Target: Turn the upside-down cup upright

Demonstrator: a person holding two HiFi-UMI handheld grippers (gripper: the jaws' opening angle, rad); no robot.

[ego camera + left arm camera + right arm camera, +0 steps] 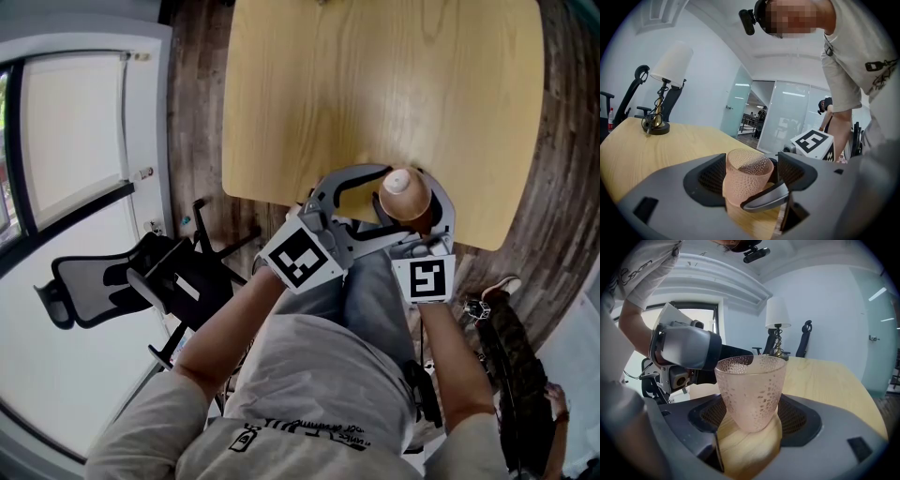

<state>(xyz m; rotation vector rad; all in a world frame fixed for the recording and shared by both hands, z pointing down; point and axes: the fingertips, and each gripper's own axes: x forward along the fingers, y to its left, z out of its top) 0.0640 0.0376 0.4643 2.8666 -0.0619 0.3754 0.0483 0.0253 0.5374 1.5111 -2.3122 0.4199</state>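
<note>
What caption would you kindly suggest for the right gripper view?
Pink dimpled cup, rim up, between the right gripper's jaws, wooden table behind.

Left arm: the left forearm (230,323) is bare and angles forward and inward from the elbow.
Right arm: the right forearm (452,361) is bare and runs almost straight ahead, close to the body.
Left gripper (749,176): comes in from the left, and its fingers (710,177) press both sides of the cup (746,173).
Right gripper (750,420): comes in from the near side, its fingers closed on the same cup's lower half.
Crossing: the two grippers meet at roughly a right angle.
Marker cubes (300,258): near each other, not touching.
</note>
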